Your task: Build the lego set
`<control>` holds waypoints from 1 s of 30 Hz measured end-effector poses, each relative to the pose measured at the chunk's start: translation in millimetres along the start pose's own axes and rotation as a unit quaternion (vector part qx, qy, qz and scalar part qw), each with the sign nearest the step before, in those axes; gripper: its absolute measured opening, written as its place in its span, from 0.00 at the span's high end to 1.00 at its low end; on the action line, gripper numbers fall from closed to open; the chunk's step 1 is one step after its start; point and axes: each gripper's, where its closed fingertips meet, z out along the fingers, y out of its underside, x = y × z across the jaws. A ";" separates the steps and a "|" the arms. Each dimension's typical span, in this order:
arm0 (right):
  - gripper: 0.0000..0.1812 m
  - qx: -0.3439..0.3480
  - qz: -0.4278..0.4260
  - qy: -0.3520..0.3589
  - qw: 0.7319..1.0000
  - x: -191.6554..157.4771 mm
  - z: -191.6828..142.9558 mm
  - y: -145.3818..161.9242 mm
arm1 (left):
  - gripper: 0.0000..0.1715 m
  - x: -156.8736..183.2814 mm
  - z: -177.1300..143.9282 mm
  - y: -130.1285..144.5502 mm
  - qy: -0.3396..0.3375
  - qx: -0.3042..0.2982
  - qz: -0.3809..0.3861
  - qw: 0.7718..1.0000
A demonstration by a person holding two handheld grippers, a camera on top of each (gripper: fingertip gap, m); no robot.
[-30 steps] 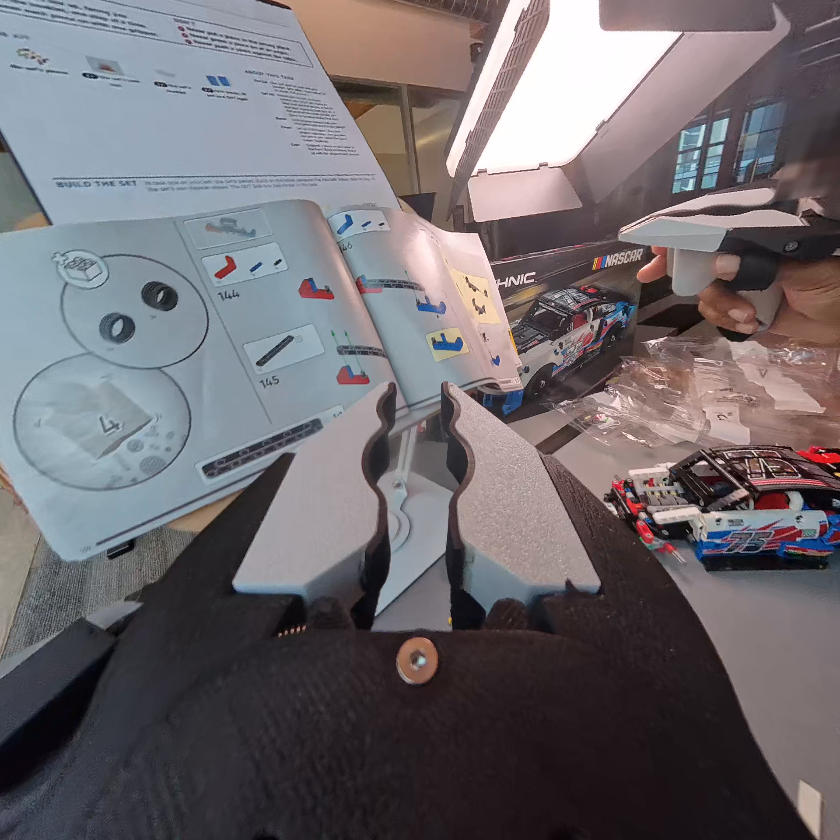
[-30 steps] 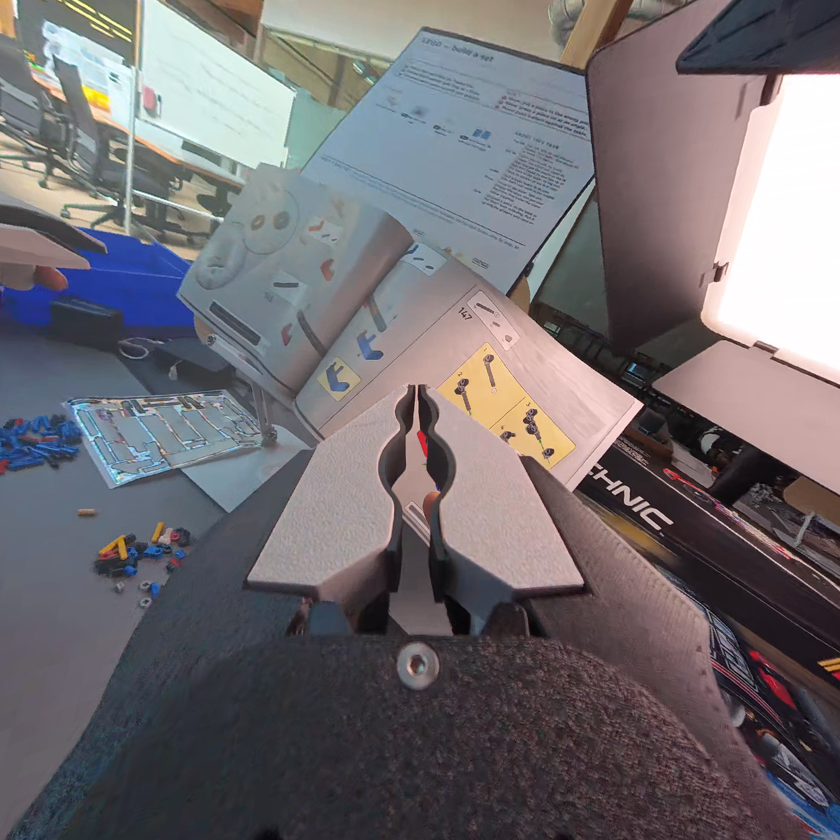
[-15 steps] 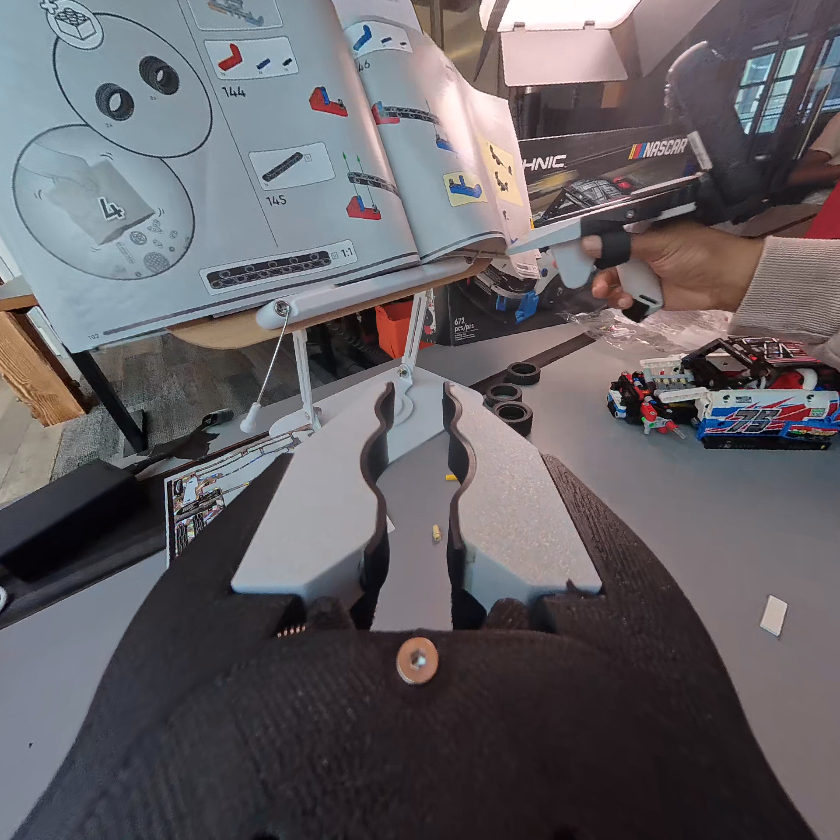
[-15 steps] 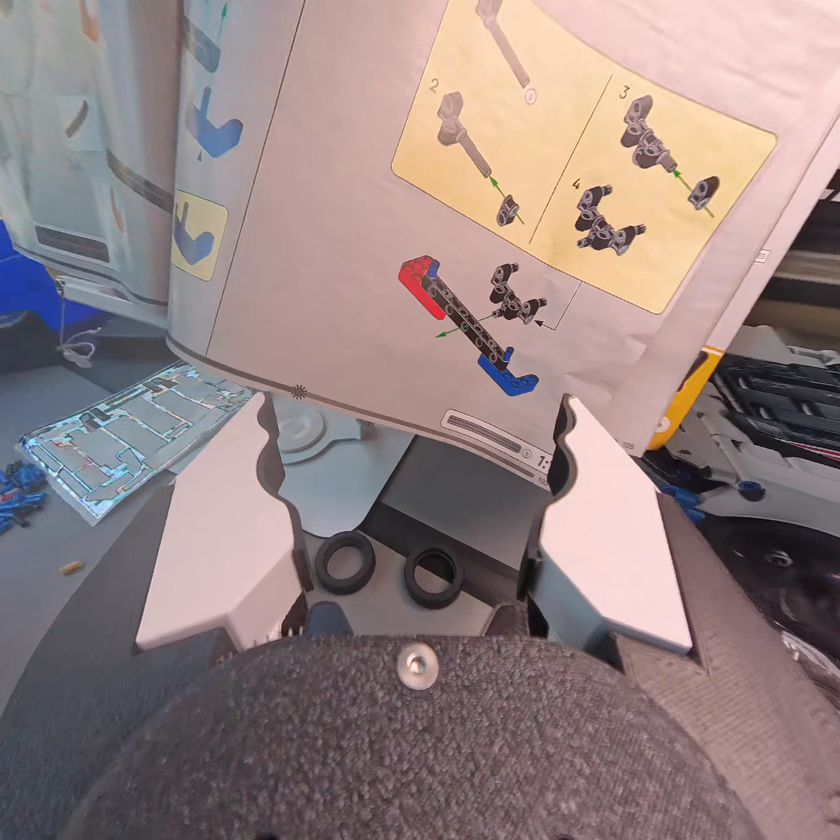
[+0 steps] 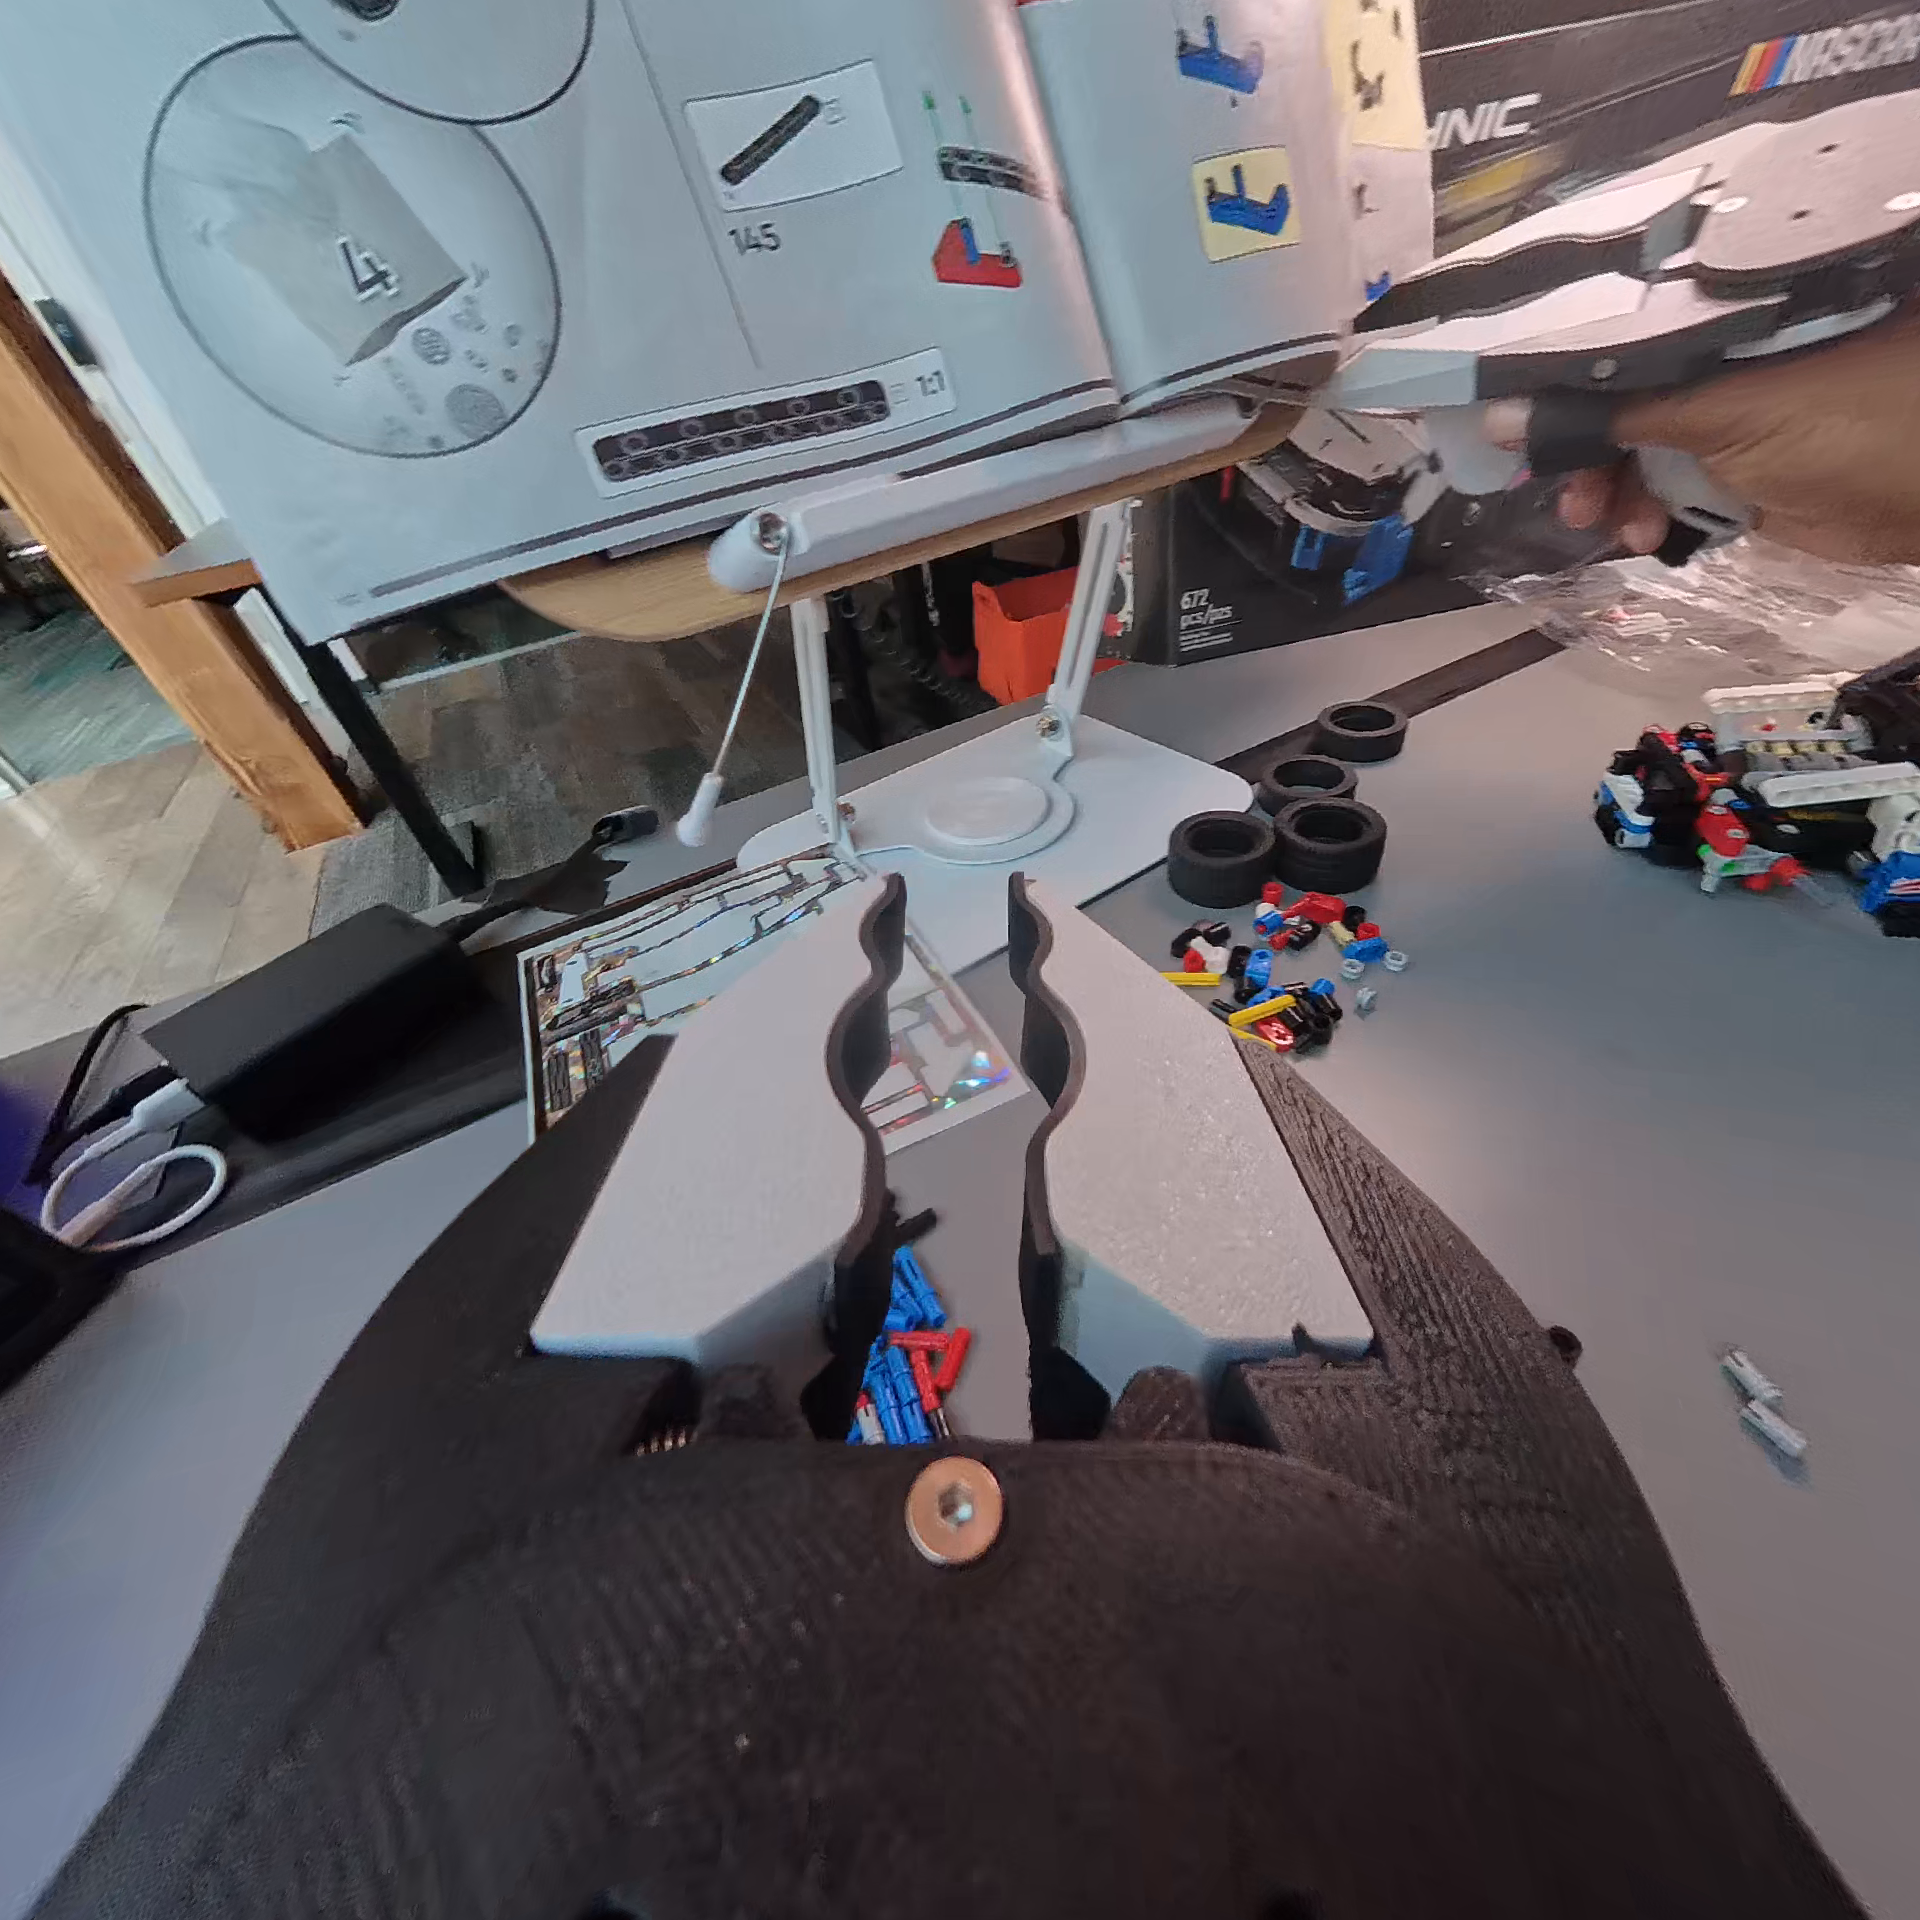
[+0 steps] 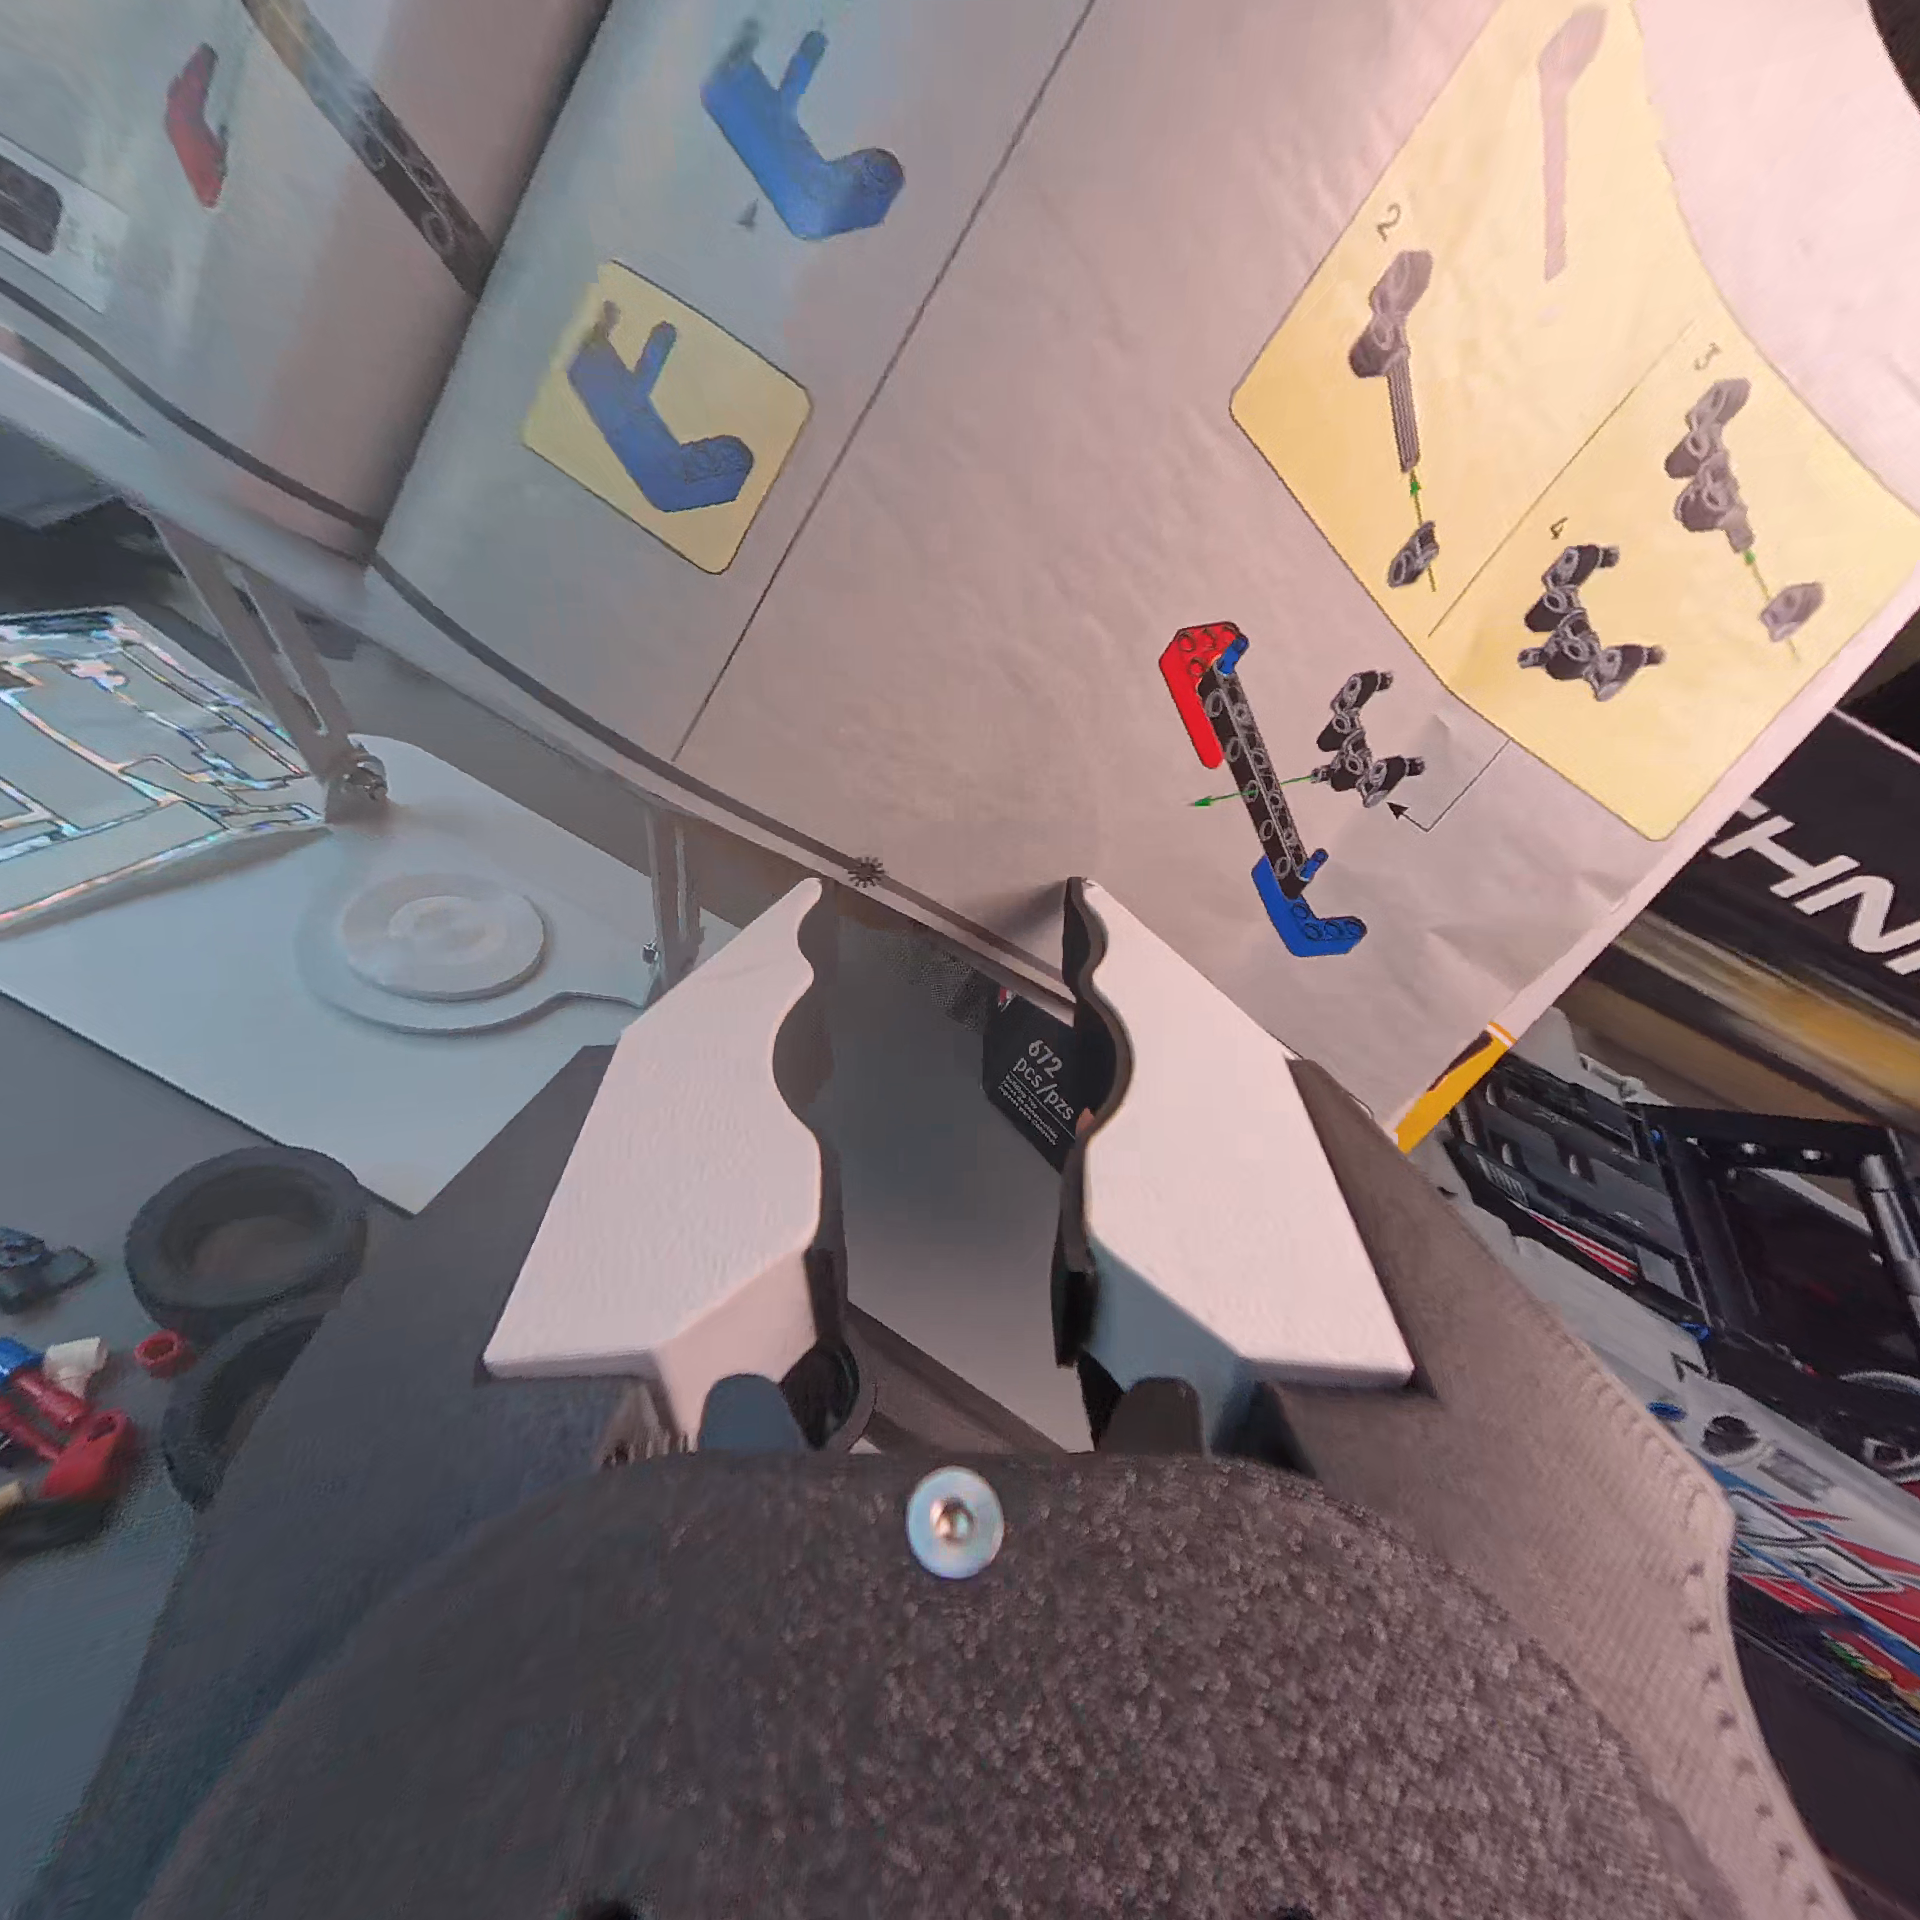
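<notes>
Around: four black tyres (image 5: 1288, 831) and loose small pieces (image 5: 1273, 982) on the grey counter (image 5: 1558, 1143).
Obstacle: instruction booklet (image 6: 935, 520) directly before right tool (image 6: 945, 888).
Car model (image 5: 1766, 810): half-built, at 2 o'clock.
Left tool (image 5: 951, 883): fingers apart, empty.
Right tool: apart, empty.

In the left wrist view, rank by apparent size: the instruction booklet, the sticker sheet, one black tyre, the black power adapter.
1. instruction booklet
2-3. sticker sheet and black power adapter: look alike, unranked
4. black tyre
</notes>
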 end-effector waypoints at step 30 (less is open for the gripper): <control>1.00 0.074 0.244 -0.106 0.961 -83.6 -324.3 52.7 | 0.88 -2.0 -60.1 93.5 0.066 -0.259 0.043 0.963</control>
